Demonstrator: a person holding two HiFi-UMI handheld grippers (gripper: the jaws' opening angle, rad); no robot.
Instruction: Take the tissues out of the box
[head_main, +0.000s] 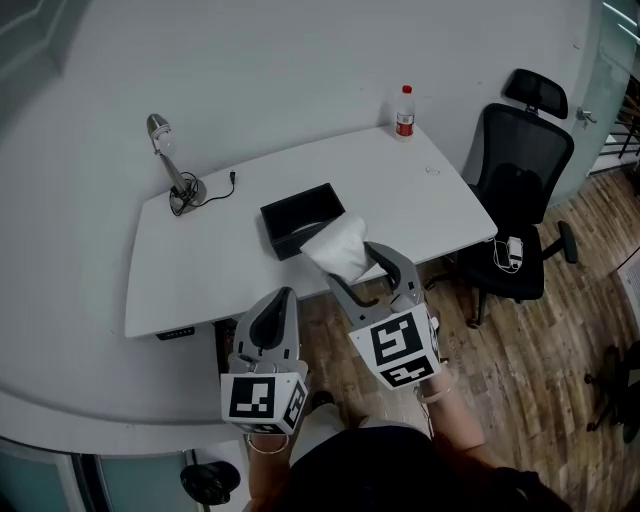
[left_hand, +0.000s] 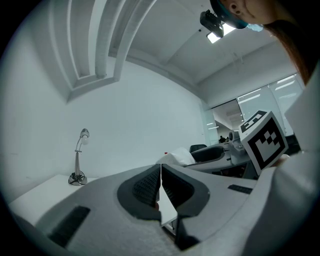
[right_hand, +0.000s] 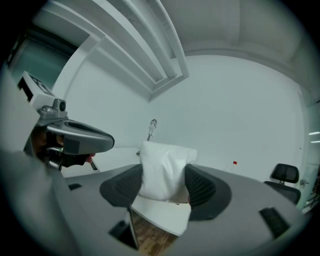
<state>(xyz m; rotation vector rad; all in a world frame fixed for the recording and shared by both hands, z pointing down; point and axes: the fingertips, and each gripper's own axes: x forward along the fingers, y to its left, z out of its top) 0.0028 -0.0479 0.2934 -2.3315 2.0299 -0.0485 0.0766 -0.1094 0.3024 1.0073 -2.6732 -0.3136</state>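
A white pack of tissues (head_main: 338, 248) hangs in the air near the table's front edge, pinched between the pads of my right gripper (head_main: 352, 262). In the right gripper view the tissues (right_hand: 164, 170) fill the gap between both pads of that gripper (right_hand: 165, 186). The black open box (head_main: 303, 219) lies on the white table (head_main: 220, 255) just beyond the tissues. My left gripper (head_main: 270, 312) is held low in front of the table, its jaws pressed together with nothing between them. In its own view the left gripper (left_hand: 160, 186) shows both pads touching.
A desk lamp (head_main: 172, 163) with its cable stands at the table's back left. At the back right corner a bottle (head_main: 404, 112) with a red cap stands upright. To the right of the table is a black office chair (head_main: 520, 190) on the wooden floor.
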